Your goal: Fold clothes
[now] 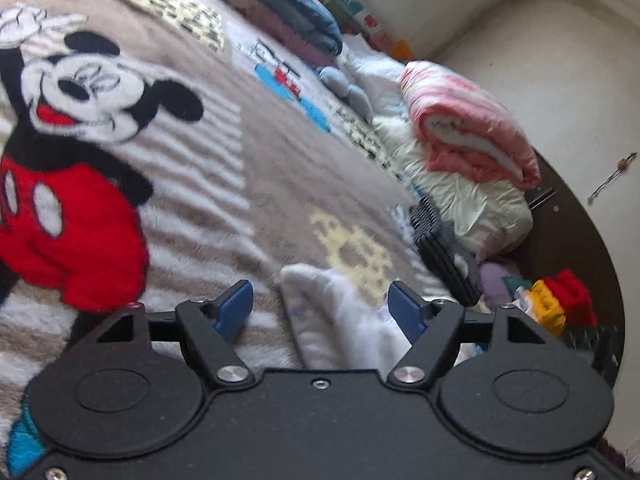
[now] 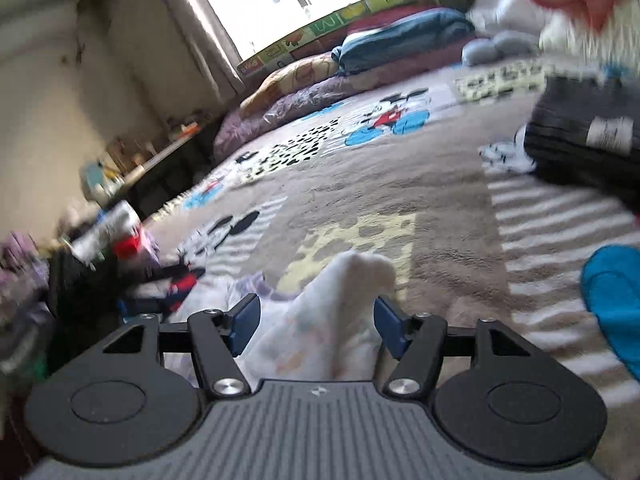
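A white garment with a faint pastel print lies on the Mickey Mouse blanket [image 1: 192, 184]. In the left wrist view a fold of it [image 1: 340, 320] pokes up between the blue pads of my left gripper [image 1: 322, 304], whose jaws stand wide apart. In the right wrist view a bunched fold of the same white cloth [image 2: 340, 320] rises between the blue pads of my right gripper [image 2: 316, 324], also wide apart, the cloth touching the right pad. Neither gripper pinches the cloth.
A folded dark ribbed garment [image 1: 444, 256] [image 2: 588, 140] lies on the blanket nearby. A rolled pink quilt [image 1: 468, 124] sits on pale bedding. Blue bedding [image 2: 400, 36] and pillows line the far side. Toy blocks [image 1: 560, 300] and clutter [image 2: 80, 264] lie on the floor beside the bed.
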`<state>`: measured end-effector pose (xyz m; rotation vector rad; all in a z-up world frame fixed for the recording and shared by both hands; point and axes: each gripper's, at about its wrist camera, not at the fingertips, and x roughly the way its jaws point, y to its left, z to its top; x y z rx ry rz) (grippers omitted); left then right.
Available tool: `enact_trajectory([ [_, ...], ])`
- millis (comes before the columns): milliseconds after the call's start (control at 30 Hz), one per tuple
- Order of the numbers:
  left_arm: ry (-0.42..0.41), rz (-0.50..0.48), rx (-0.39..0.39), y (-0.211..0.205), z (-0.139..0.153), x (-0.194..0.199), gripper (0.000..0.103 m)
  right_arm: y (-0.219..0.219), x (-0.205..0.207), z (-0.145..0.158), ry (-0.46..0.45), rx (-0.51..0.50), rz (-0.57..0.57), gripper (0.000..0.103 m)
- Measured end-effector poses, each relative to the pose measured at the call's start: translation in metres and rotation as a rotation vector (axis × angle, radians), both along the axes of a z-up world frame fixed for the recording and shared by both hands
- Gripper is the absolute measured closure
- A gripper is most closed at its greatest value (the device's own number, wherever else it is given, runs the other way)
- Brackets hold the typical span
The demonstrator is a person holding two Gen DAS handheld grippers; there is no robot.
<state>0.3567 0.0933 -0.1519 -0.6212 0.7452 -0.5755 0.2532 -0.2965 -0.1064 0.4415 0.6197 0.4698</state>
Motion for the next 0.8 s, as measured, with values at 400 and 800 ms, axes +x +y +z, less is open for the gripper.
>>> enact_trajectory([
  [400,-0.011,-0.062,-0.052,-0.005,-0.012,0.02,0.029,-0.031,0.078,-0.058,0.106,0.31,0.163,0.032],
  [800,-0.067,-0.041,0.165,-0.036,0.003,0.013,0.07,-0.012,0.075,-0.062,0.106,0.214,0.193,0.063],
])
